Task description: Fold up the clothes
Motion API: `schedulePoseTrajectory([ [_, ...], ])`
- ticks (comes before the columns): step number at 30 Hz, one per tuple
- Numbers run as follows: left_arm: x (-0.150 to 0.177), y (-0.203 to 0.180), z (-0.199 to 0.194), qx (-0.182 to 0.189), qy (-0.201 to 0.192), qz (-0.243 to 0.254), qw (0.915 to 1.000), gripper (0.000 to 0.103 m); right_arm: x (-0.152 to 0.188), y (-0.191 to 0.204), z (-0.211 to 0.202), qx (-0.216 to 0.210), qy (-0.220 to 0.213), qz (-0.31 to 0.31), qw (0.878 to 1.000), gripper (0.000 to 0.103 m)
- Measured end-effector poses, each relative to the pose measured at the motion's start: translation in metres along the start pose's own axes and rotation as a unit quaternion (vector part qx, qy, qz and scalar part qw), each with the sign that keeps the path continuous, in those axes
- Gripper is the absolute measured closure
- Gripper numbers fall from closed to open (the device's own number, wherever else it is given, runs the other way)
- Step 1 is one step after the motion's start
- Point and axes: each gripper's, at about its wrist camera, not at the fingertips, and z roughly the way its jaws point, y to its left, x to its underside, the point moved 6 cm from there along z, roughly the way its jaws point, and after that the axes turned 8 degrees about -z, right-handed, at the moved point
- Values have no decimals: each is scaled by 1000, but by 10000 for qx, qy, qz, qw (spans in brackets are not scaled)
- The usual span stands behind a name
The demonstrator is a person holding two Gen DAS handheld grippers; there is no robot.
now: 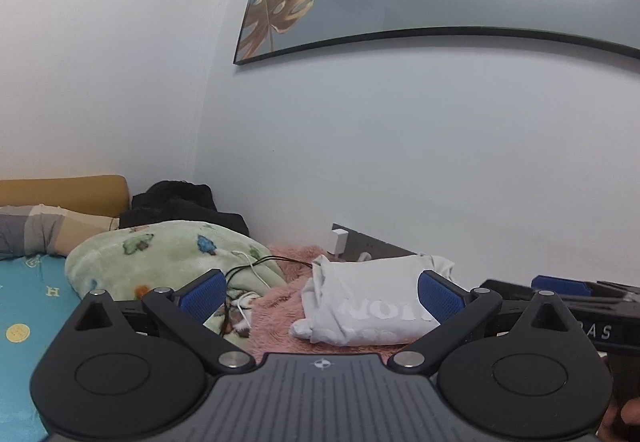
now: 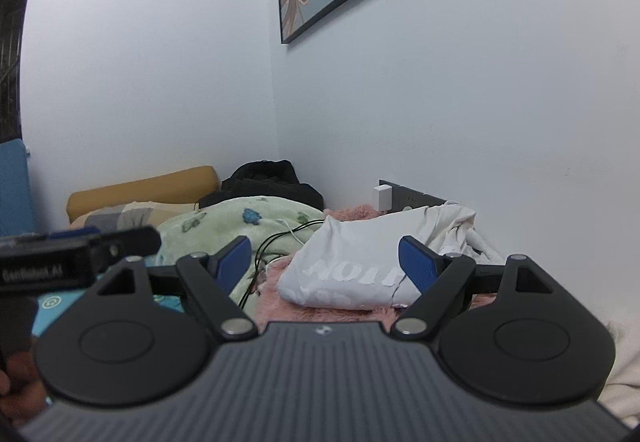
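A folded white garment (image 1: pixel 360 302) with pale printed letters lies on a pink fluffy blanket (image 1: pixel 280 302) on the bed, against the wall. It also shows in the right wrist view (image 2: pixel 352 266). My left gripper (image 1: pixel 320 294) is open and empty, held just short of the garment. My right gripper (image 2: pixel 324 262) is open and empty, also just short of it. Each gripper shows at the edge of the other's view: the right one (image 1: pixel 560 288) and the left one (image 2: pixel 92 242).
A green patterned blanket (image 1: pixel 160 258) with black and white cables (image 1: pixel 248 270) lies left of the garment. A black garment (image 1: pixel 180 202) and a tan pillow (image 1: pixel 64 194) sit behind it. A white charger (image 1: pixel 339 240) is plugged into the wall socket. A blue sheet (image 1: pixel 24 302) covers the bed.
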Motion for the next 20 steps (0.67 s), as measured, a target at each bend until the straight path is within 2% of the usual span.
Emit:
schedulePoseTrajectory([
  [8, -1, 10, -8, -89, -93, -63, 9999, 0, 0, 12, -2, 63, -17, -274, 9996, 21],
  [20, 5, 0, -14, -152, -6, 215, 9997, 0, -7, 15, -11, 102, -65, -295, 9995, 21],
])
